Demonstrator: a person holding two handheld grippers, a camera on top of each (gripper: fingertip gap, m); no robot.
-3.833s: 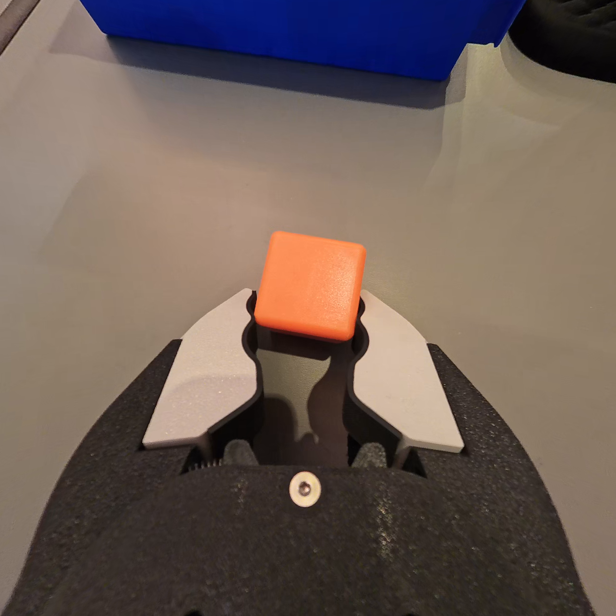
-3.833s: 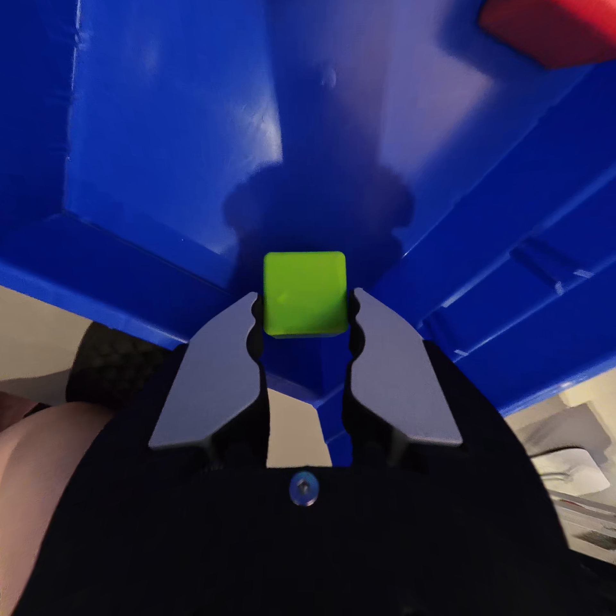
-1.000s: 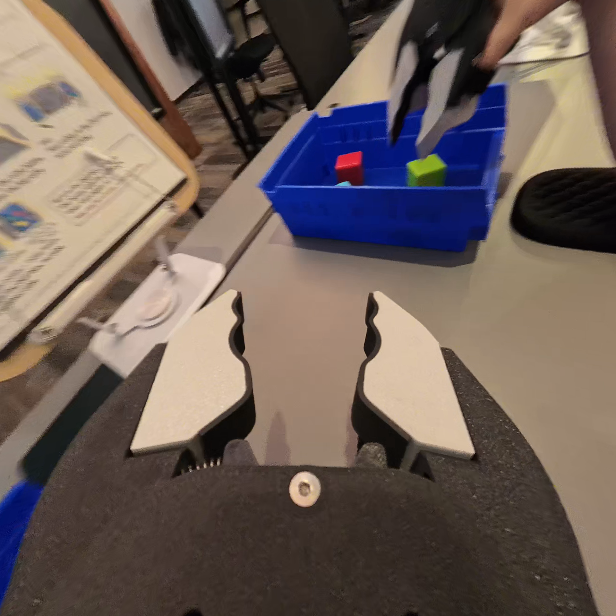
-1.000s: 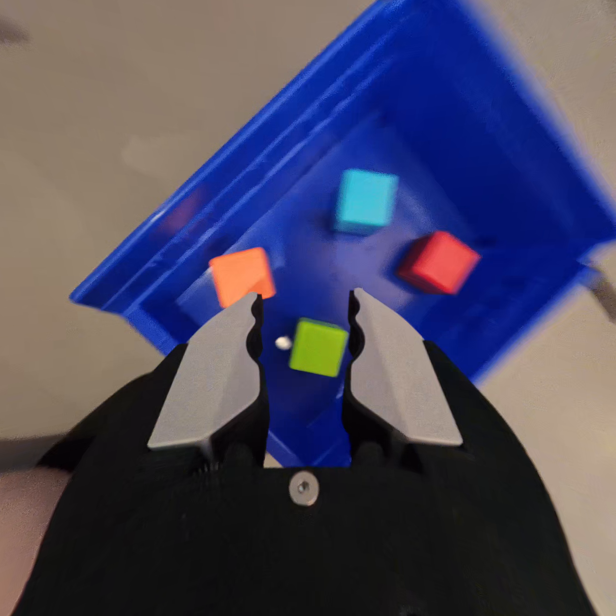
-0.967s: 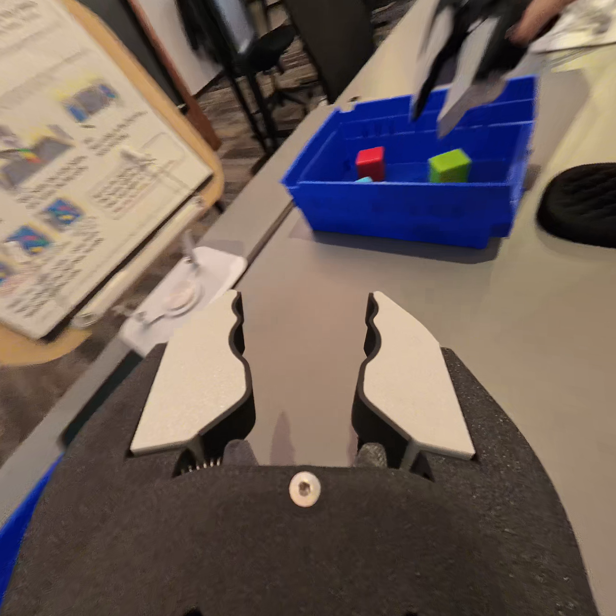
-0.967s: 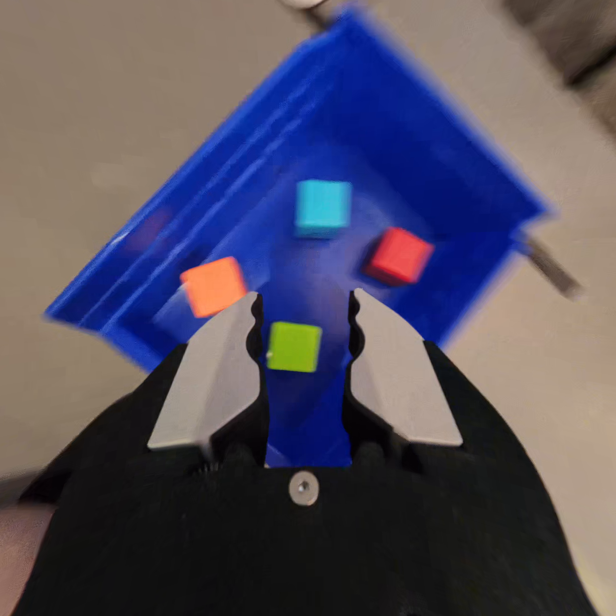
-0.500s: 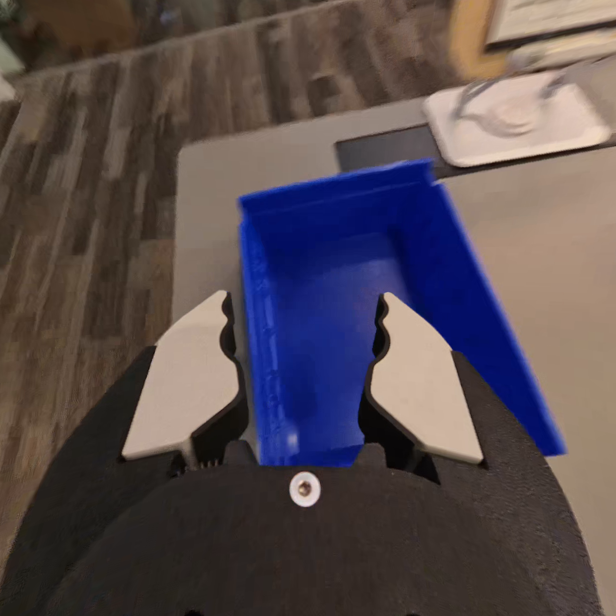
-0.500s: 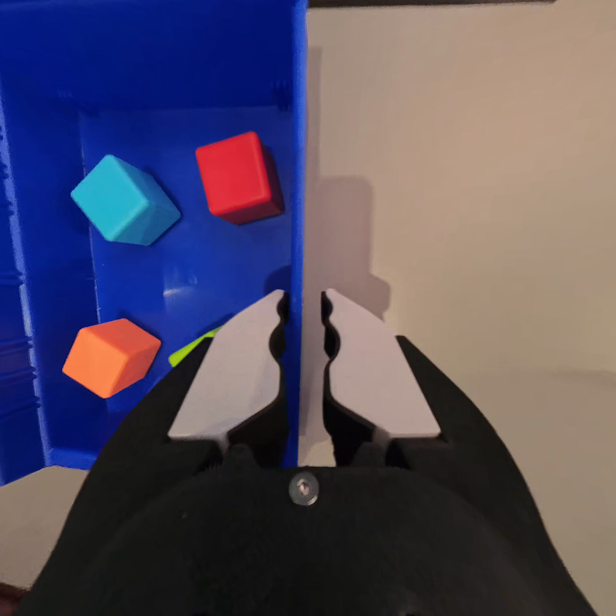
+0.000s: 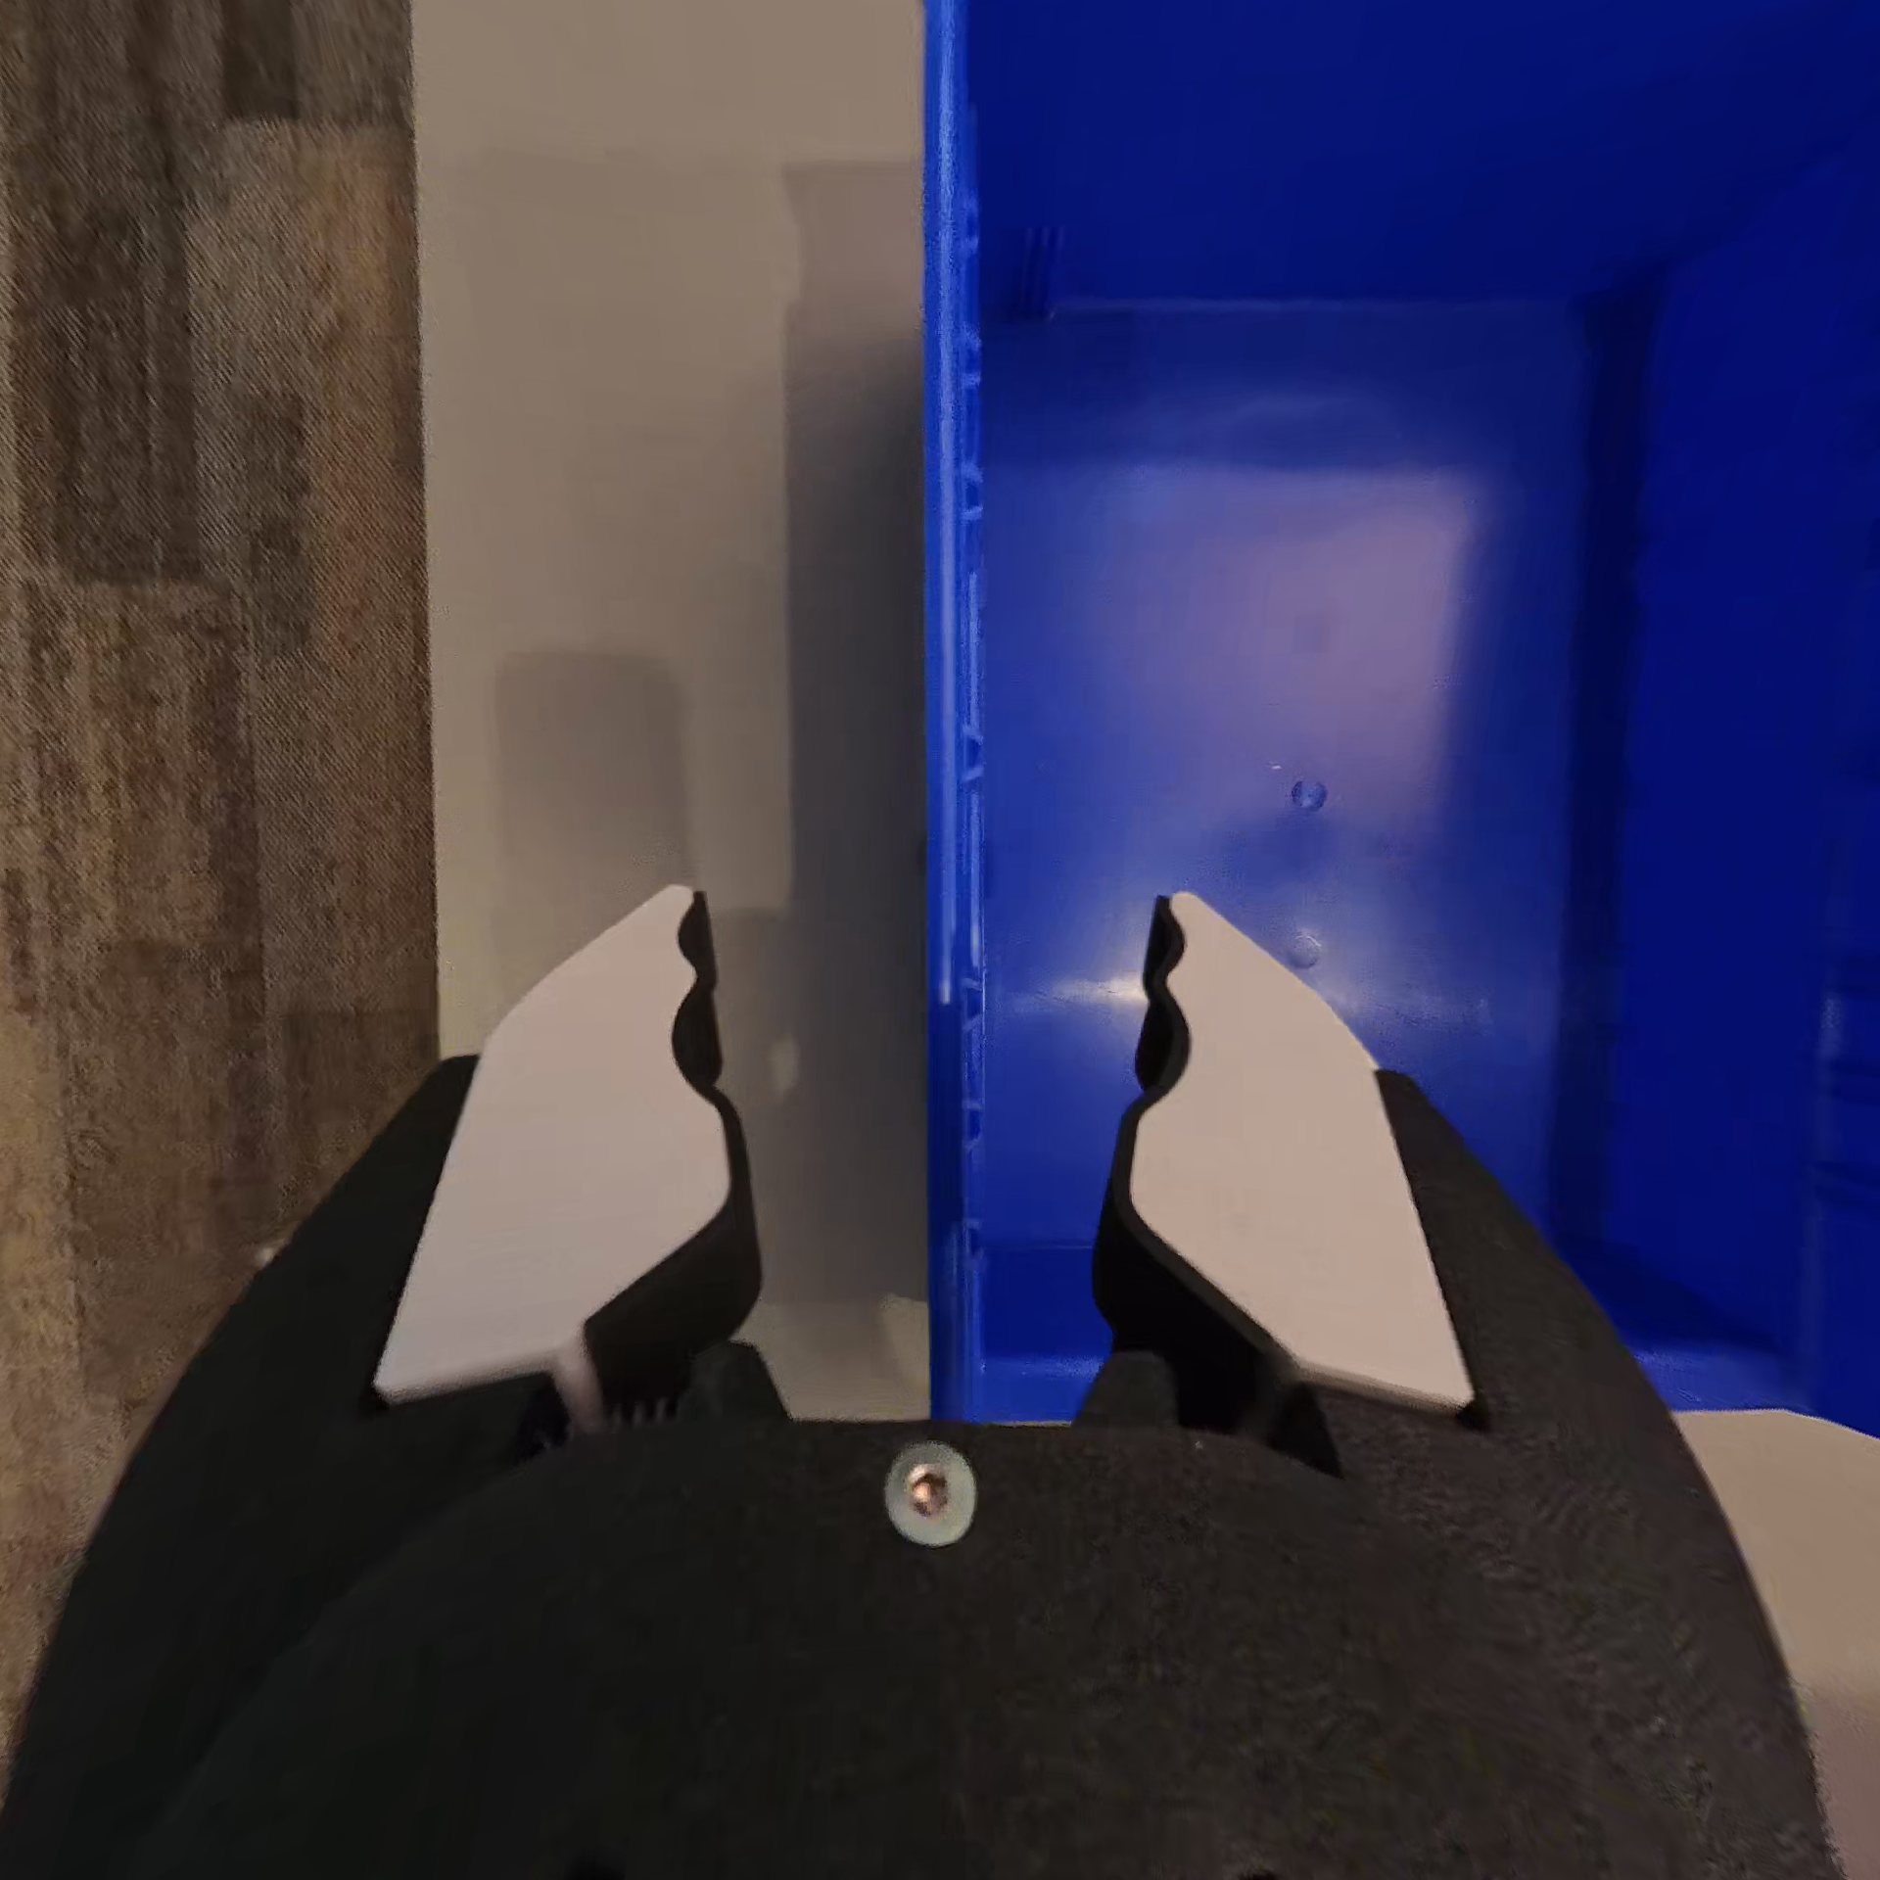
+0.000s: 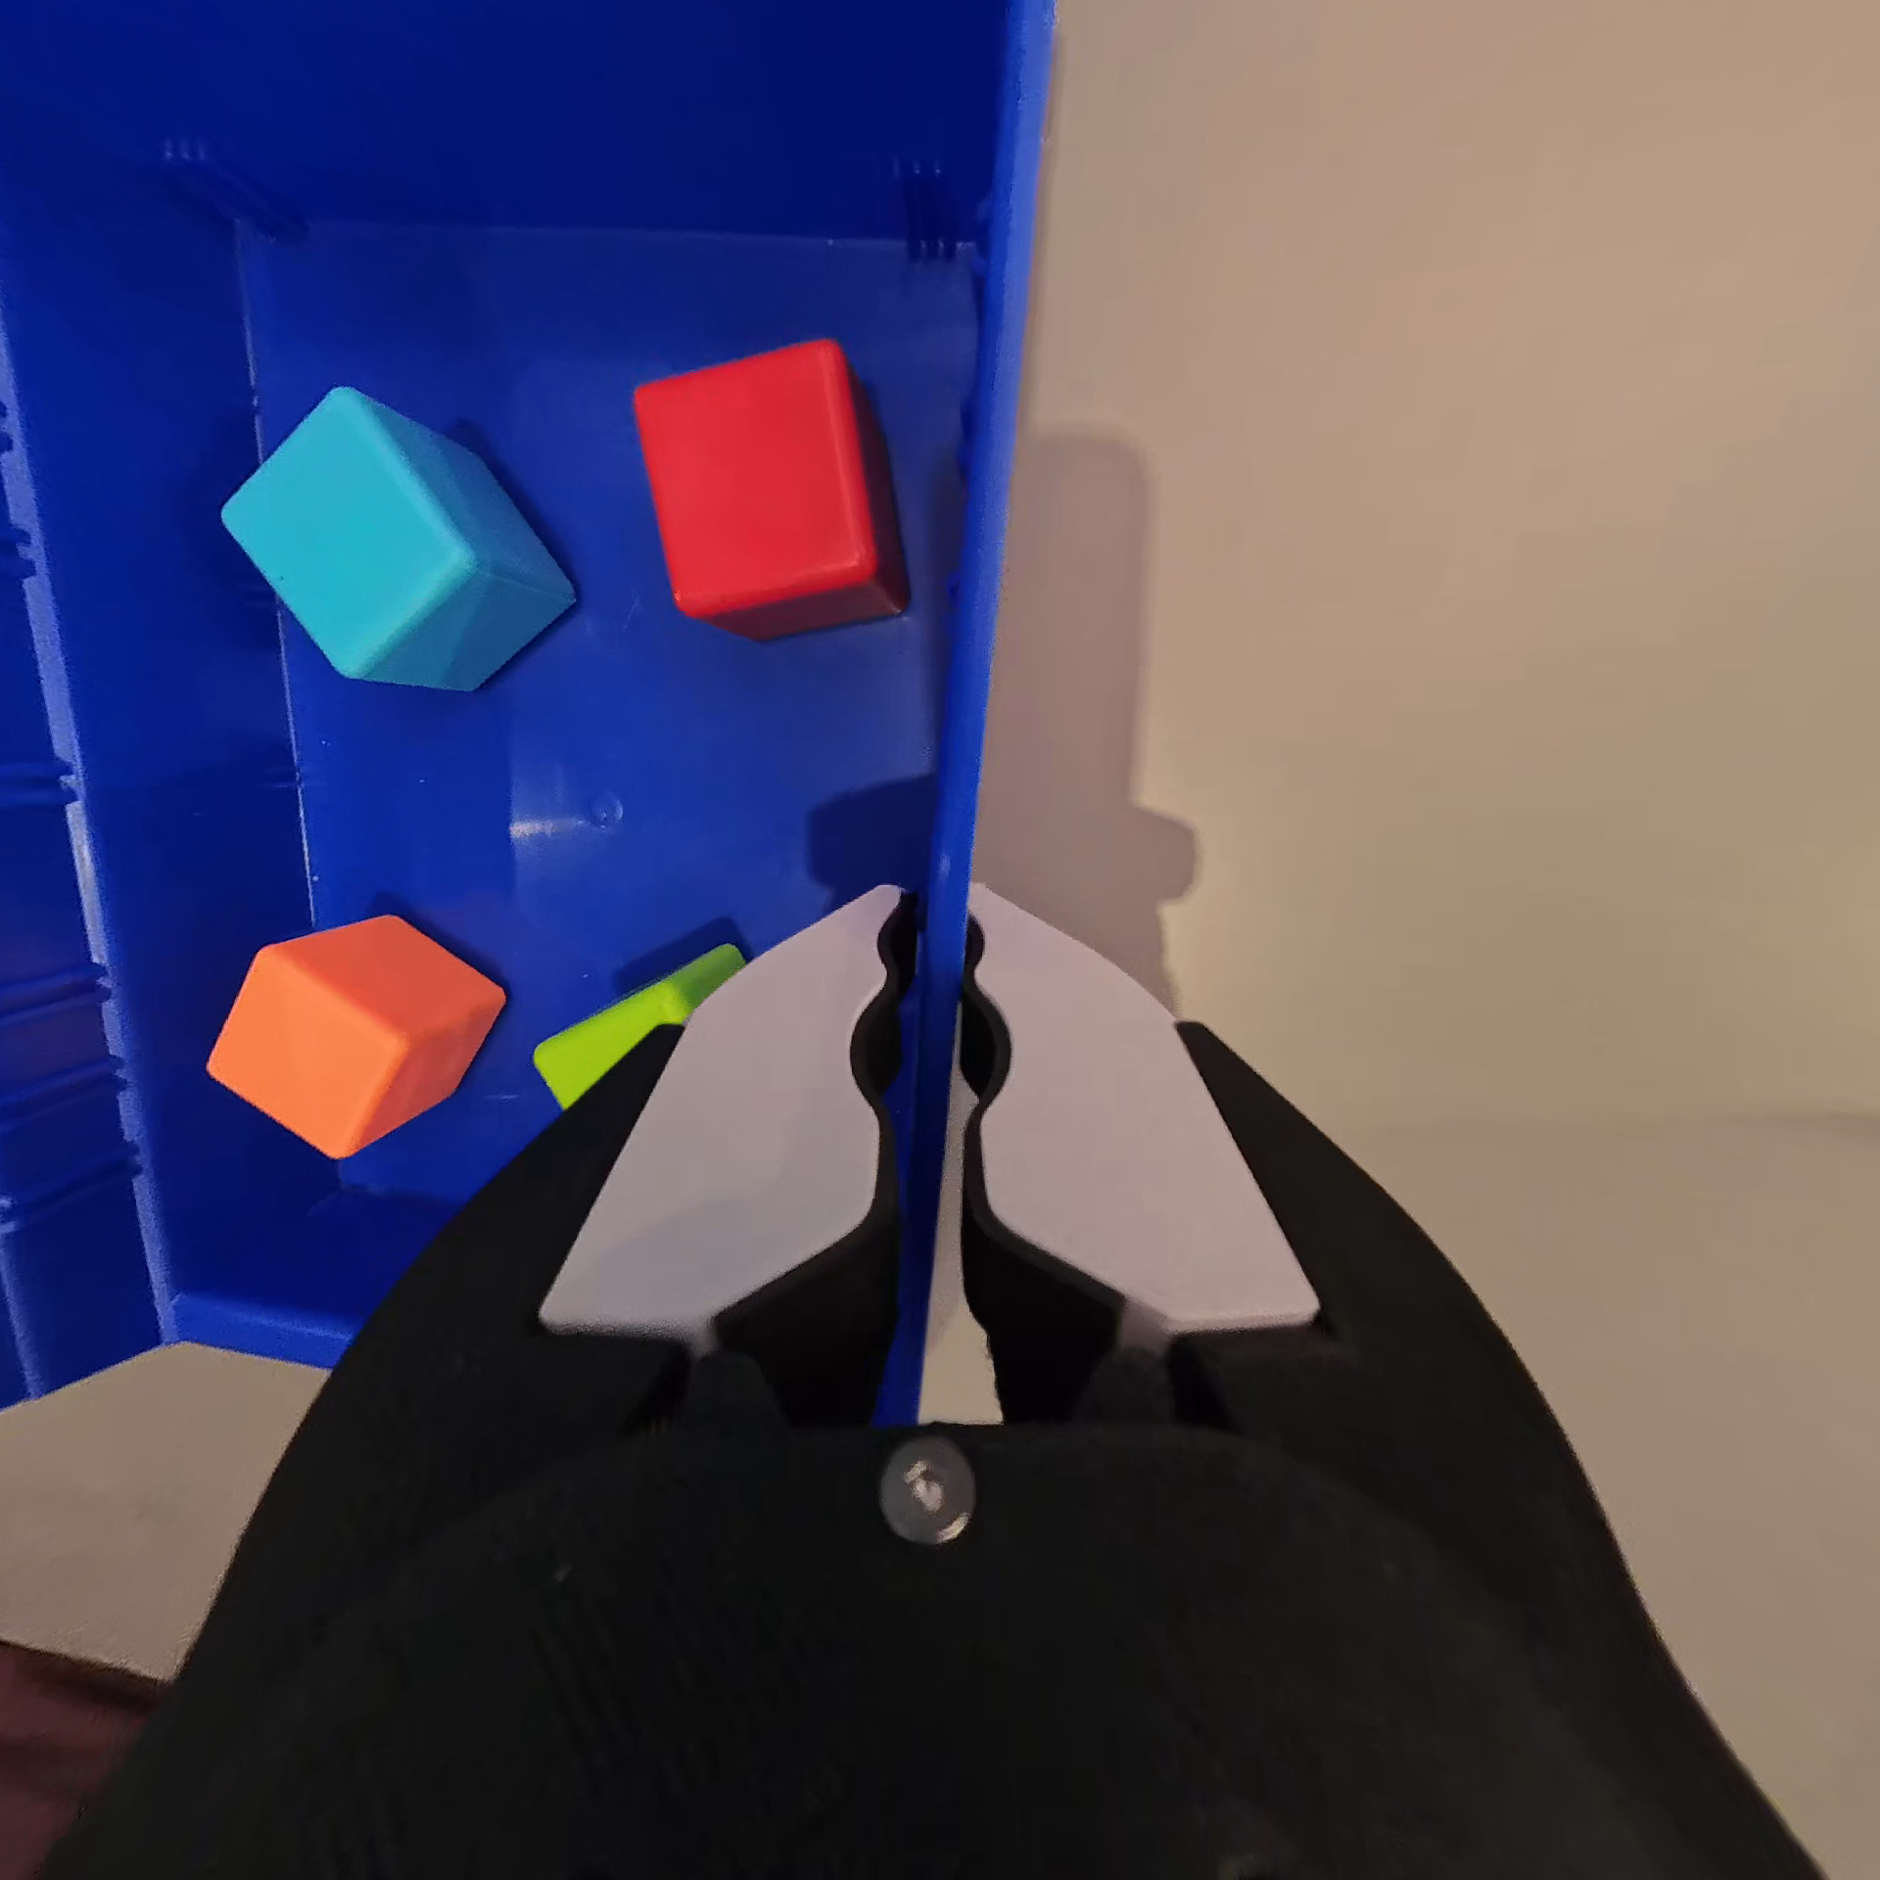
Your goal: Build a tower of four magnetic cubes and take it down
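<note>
— What's under you, starting from the left?

— Through my left camera, a strip of brown wood-grain floor (image 9: 193, 610) runs down the far left. Beside it is the pale grey counter (image 9: 610, 458), and then a blue bin (image 9: 1272, 631) that fills the right side. I can read no brand or writing on anything.

— And your left hand-held gripper?

— My left hand-held gripper (image 9: 931, 900) is spread wide and holds nothing. It straddles the bin's left wall (image 9: 951, 712): one finger over the counter, the other over the bin's floor, neither touching the wall. The part of the bin seen from here has only bare blue plastic.

— The right side?

— My right camera looks down at a blue bin's (image 10: 610, 794) right wall (image 10: 982, 509). The cubes lie loose on its floor, apart from each other: a cyan cube (image 10: 392, 539) far left, a red cube (image 10: 763, 488) near the wall, an orange cube (image 10: 351, 1033) near left, and a green cube (image 10: 641, 1017) partly hidden behind my finger.

— What has the right hand-held gripper got?

— My right hand-held gripper (image 10: 936, 895) is pinched nearly closed on that wall, one finger inside the bin, one outside over the counter (image 10: 1475, 610). Its shadow falls on the counter just right of the wall.
</note>
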